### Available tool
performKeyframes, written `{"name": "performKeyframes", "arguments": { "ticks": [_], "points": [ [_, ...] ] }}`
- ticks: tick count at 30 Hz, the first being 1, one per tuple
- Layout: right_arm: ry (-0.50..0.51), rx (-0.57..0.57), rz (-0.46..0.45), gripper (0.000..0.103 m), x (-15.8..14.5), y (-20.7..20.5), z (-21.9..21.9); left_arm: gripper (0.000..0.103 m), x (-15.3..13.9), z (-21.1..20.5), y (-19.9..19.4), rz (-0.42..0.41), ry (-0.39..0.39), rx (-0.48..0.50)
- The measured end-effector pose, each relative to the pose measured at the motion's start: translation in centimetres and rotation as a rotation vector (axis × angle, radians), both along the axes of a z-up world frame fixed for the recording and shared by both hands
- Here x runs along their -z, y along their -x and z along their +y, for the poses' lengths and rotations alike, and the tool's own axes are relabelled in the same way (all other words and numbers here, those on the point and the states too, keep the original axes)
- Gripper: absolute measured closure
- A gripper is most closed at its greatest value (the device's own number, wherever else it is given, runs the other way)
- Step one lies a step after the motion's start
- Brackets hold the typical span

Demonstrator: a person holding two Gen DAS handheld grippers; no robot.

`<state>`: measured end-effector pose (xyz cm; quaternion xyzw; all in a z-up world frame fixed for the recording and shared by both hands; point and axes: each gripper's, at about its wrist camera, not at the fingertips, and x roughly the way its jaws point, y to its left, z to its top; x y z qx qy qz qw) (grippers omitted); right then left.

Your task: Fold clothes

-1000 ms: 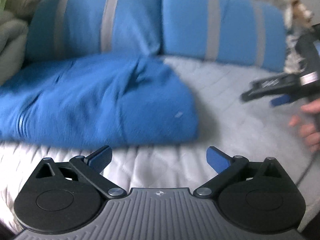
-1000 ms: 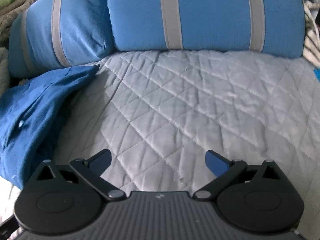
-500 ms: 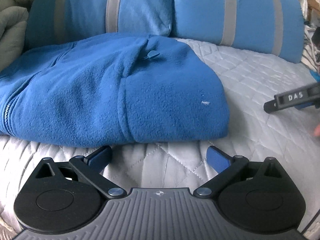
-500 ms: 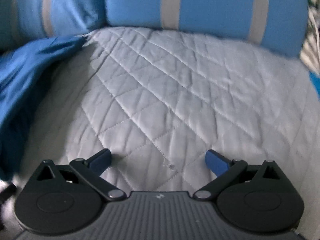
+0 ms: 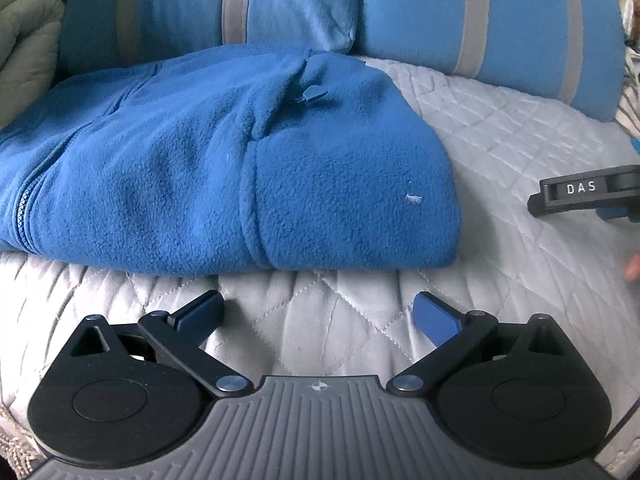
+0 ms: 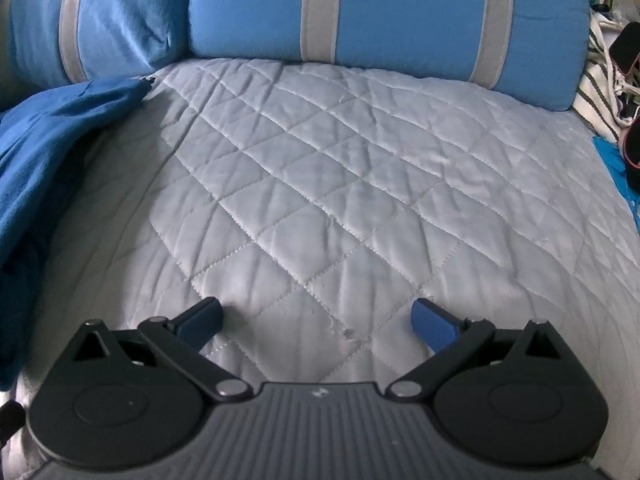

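Fleece jacket (image 5: 224, 168) lies folded, long axis left-right, before both grippers' spread, empty fingers (image 5: 436, 320).

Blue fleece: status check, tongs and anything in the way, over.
Left tongs open, empty, just short of the blue fleece. Right tongs open, over bare quilt. Fleece folded on the quilt, against the striped pillows. Nothing in the way.

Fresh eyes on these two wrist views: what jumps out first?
The blue fleece jacket lies in a folded bundle on the grey quilted bedspread, just beyond the open left gripper; its zipper runs along the left edge. Behind it, two blue pillows with grey stripes lie side by side along the back. The right gripper, also open, faces bare quilt with the jacket off to its left.
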<state>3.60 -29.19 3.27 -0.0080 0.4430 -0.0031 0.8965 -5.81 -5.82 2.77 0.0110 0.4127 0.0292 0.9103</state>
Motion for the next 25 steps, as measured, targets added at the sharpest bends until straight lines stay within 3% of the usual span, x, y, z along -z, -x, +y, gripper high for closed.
{"name": "performKeyframes", "arguments": {
  "ticks": [25],
  "points": [
    [0.019,0.005,-0.030,0.000,0.12,0.28,0.48,0.000,-0.04,0.20,0.08,-0.013,0.008,0.010]
  ]
}}
